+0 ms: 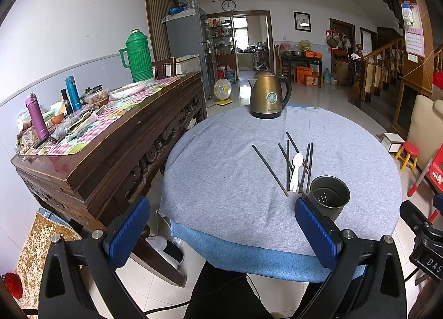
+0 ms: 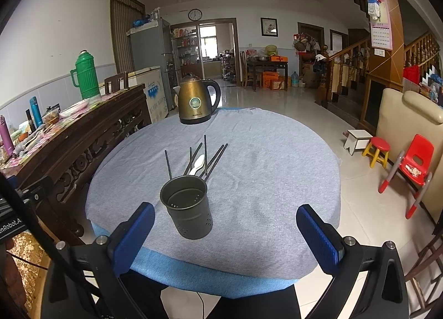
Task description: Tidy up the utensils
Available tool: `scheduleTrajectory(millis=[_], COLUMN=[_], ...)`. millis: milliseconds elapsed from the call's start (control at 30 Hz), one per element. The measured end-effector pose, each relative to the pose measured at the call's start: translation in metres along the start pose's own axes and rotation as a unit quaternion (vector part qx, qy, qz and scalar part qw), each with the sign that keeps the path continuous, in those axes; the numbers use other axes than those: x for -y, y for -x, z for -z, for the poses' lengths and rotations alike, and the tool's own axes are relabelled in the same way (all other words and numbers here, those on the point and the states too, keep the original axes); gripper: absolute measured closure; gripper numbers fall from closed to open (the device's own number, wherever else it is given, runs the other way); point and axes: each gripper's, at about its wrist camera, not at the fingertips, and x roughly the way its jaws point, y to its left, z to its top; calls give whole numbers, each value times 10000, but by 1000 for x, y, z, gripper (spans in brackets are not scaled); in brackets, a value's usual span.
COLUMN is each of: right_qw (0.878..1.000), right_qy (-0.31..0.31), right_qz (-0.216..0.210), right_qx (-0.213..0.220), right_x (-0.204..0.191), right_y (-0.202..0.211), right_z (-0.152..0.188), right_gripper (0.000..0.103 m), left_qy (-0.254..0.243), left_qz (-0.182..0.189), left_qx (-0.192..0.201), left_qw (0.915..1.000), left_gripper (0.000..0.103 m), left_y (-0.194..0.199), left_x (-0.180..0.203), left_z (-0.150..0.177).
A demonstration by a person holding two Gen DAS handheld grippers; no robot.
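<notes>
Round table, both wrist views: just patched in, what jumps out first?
A brass-coloured kettle stands at the far edge of the grey-clothed table. Mid-table, dark chopsticks lie scattered around a white spoon. The empty perforated metal holder stands upright nearer you; both grippers hover open, holding nothing.

A lived-in family home's open dining and living area, where a round table (image 1: 221, 180) under grey cloth carries a brass-coloured electric kettle (image 1: 268, 94). A fridge (image 1: 185, 36), wooden staircase (image 2: 349, 64), wall clock (image 1: 228, 5) and children's red chair (image 2: 418, 158) surround it.
</notes>
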Motion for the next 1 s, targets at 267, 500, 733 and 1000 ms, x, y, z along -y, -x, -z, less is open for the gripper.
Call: scheduleTrajectory(millis=[267,500,733,1000], right_qw=[10000,10000,10000,10000], right_qy=[0,4,-3,-4], right_qz=[0,-5,-6,-27], right_qx=[1,-8,-13,-40], right_x=[-1,-1,-1,-3], right_y=[-1,0,0,-2], right_z=[1,0,1,2], right_gripper=[0,0,0,0], left_qy=[-10,-20,-27,-46], left_qz=[-5,1,1,5], left_qx=[-5,-35,-40,-73], left_qw=[10000,10000,10000,10000], left_gripper=[0,0,0,0], left_y=[-1,-2,-3,-5], left_x=[0,1,1,2], left_z=[1,1,1,0])
